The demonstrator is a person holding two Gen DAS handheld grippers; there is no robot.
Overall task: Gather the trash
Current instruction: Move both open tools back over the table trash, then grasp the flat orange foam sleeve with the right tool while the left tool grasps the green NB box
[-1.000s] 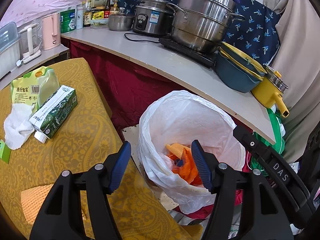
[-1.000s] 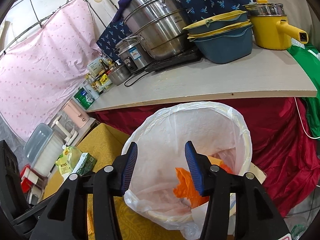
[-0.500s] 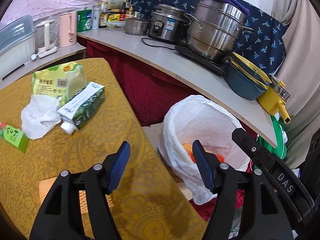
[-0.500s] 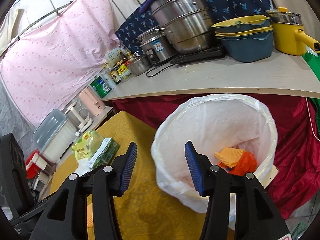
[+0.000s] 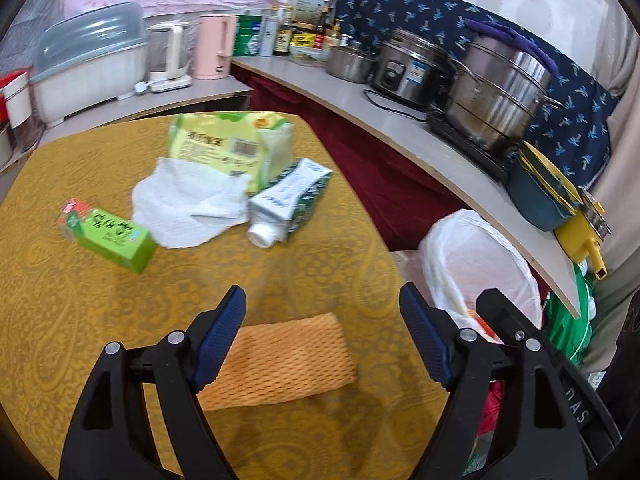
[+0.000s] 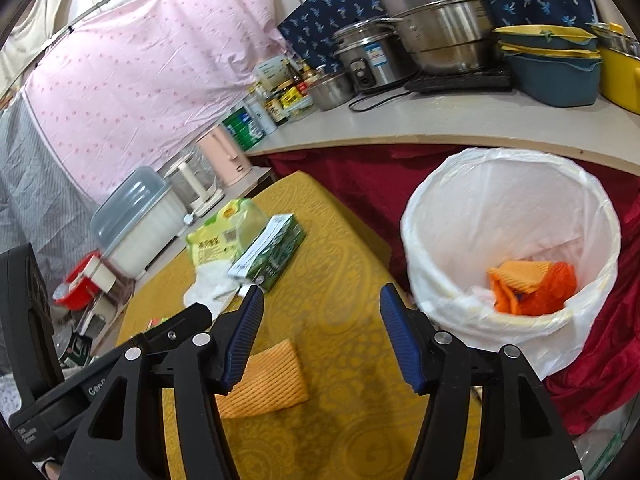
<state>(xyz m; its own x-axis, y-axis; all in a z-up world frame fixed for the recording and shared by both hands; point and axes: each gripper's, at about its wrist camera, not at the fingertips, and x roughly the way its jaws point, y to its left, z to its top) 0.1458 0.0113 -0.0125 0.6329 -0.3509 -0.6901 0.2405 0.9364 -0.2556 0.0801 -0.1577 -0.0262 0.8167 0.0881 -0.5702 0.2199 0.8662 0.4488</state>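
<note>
A: Left gripper [image 5: 322, 330]?
B: Jaws spread wide, holding nothing. Hovering above the yellow tablecloth [image 5: 60, 320], directly over an orange mesh cloth [image 5: 280, 360] lying flat there.

A: Right gripper [image 6: 322, 332]?
B: Also wide apart and empty. Positioned over the table edge, between the same orange mesh cloth [image 6: 264, 380] on one side and the bin on the other.

A: Location of the bin?
B: Standing on the floor just beside the table, below the counter [image 6: 440, 124]. Lined with a white bag [image 6: 508, 216]; orange mesh scraps [image 6: 532, 288] lying at the bottom.

A: Trash left on the table?
B: Farther back, grouped together: a crumpled white tissue [image 5: 188, 204], touching a green-and-white carton [image 5: 292, 200] lying on its side with cap toward the camera; a yellow-green packet [image 5: 224, 144] behind both, partly under the tissue. A small green box [image 5: 108, 236] just beside the tissue, on the far left.

A: Contact between grippers and any item?
B: None visible.

A: Counter contents?
B: Steel pots [image 5: 500, 92], a rice cooker [image 5: 412, 68], a pink kettle [image 5: 214, 46], bottles.
</note>
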